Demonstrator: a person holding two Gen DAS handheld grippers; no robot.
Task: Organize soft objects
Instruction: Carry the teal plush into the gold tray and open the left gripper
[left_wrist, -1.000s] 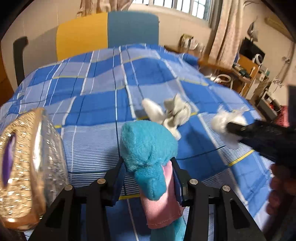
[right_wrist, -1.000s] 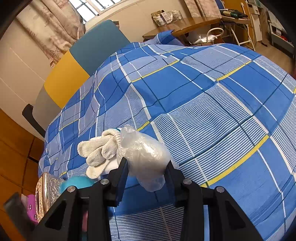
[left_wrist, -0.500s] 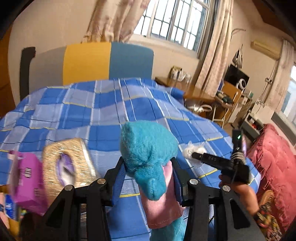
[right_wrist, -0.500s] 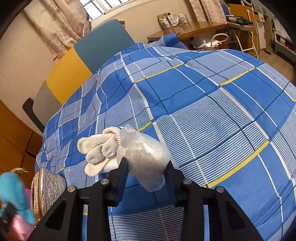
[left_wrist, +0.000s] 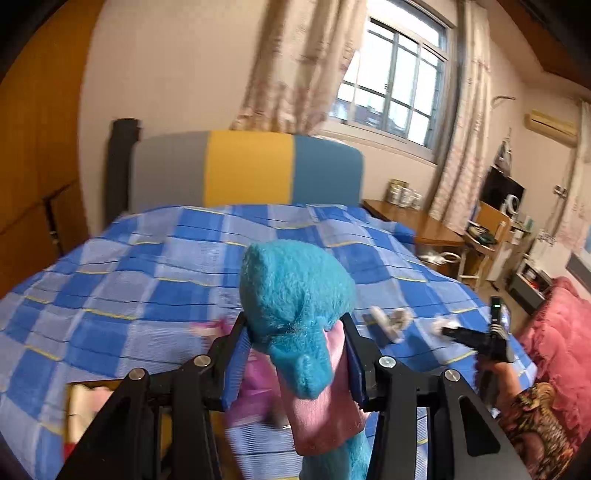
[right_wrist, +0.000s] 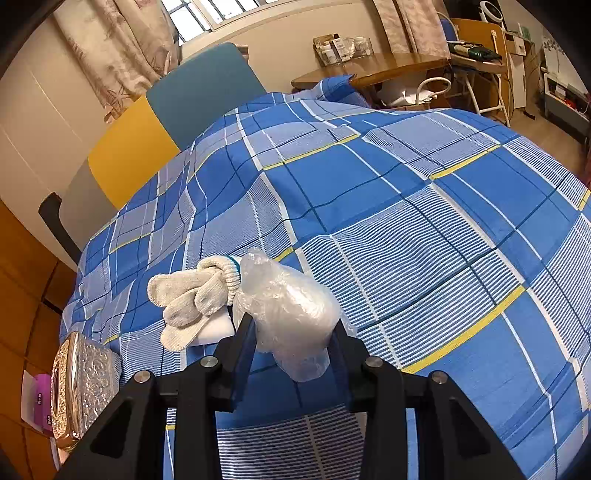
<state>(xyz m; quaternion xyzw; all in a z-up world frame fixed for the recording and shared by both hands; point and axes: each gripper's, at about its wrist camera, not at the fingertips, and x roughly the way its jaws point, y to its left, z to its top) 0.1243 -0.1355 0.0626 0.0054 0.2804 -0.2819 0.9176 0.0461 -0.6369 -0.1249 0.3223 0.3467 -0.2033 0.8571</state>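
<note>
Nearest the left wrist camera, the left gripper (left_wrist: 295, 354) is clenched on a fuzzy teal plush toy with a pink cloth part (left_wrist: 295, 295), whose rounded end stands up between the blue-padded fingers (left_wrist: 234, 365) while its teal body hangs down below them, held above the bed. In the right wrist view, the right gripper (right_wrist: 291, 343) is grasping a crumpled clear plastic bag with white filling (right_wrist: 288, 310), which bulges up between its black fingers just over the blue, white and yellow checked bedspread (right_wrist: 406, 221). Just beside the bag, on its left, a pair of off-white knitted work gloves (right_wrist: 195, 295) lies on the bedspread, partly on top of a flat white block (right_wrist: 216, 330). Farther left, at the bed's edge, stands an ornate gold and silver embossed box (right_wrist: 81, 384), with a purple and white packet (right_wrist: 38, 402) beyond it. Behind the bed rises a padded headboard in grey, yellow and teal panels (left_wrist: 247, 170), and past that a wooden desk (right_wrist: 369, 70) and a curtained window (left_wrist: 395, 88)
</note>
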